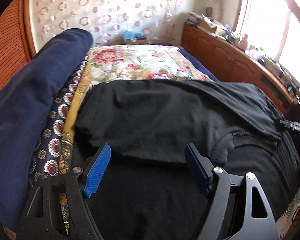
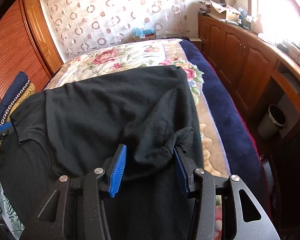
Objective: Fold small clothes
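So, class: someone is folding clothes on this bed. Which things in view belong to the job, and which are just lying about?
Job:
black T-shirt
left gripper
right gripper

Lying about:
navy blanket
waste bin
cardboard box
floral bedspread

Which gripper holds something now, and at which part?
Neither. The right gripper stands open around a fabric bunch of the black shirt; the left gripper is open.

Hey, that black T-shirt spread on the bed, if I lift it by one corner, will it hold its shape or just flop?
The black T-shirt will probably flop: it already lies in soft wrinkles on the bed. The bunched corner at the right gripper sags between the pads, so it looks thin and light. The fabric looks matte, so it is unlikely to slip.
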